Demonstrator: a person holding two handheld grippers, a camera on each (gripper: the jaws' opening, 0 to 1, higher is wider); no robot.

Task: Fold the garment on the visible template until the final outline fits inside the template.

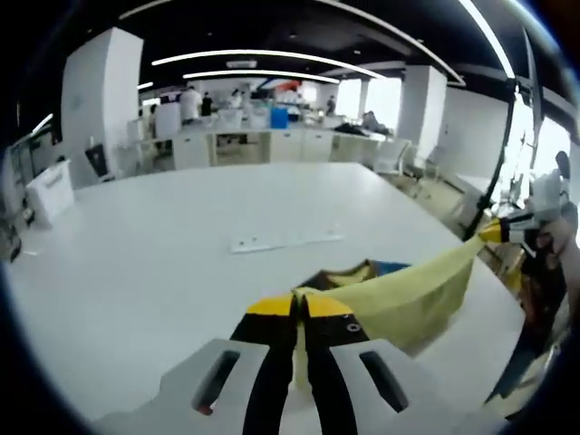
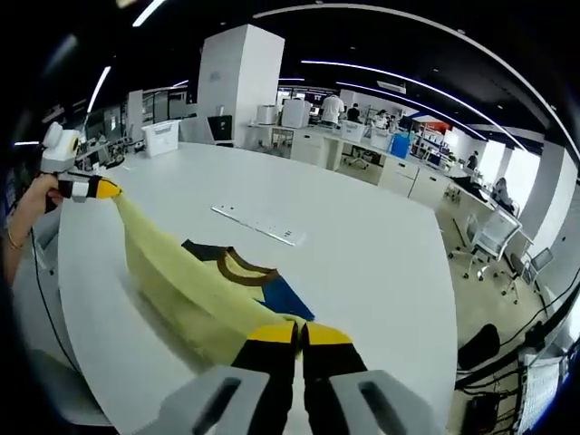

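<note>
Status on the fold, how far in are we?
Early. Done: both tongs have pinched the pale yellow garment, left tongs and right tongs each shut on an edge. In hand: fabric stretched between them, lifted over the white table. Left: laying the folds down; no finished outline yet.
</note>
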